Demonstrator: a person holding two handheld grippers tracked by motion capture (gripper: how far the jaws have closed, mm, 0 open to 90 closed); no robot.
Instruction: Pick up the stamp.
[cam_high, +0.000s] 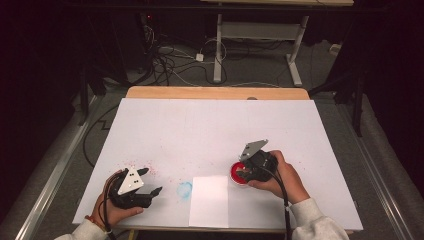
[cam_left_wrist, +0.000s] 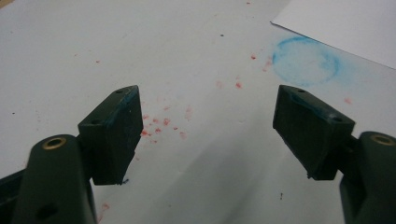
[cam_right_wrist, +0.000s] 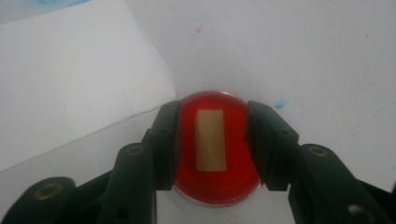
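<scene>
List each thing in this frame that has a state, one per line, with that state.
Left gripper: open, nothing between its jaws, over the red-speckled table cover.
Right gripper: jaws against both sides of the red round dish, shut on it.
Red round dish: upright on the table cover, a tan rectangular piece lying in it.
White sheet: flat, beside the dish.
Blue ring stain: smeared.
Table cover: flat, spotted red.

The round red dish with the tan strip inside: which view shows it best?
The right gripper view: the red dish sits close up between the right gripper jaws, which flank its sides, tan strip plain. In the high view the dish is small and partly covered by that gripper.
</scene>
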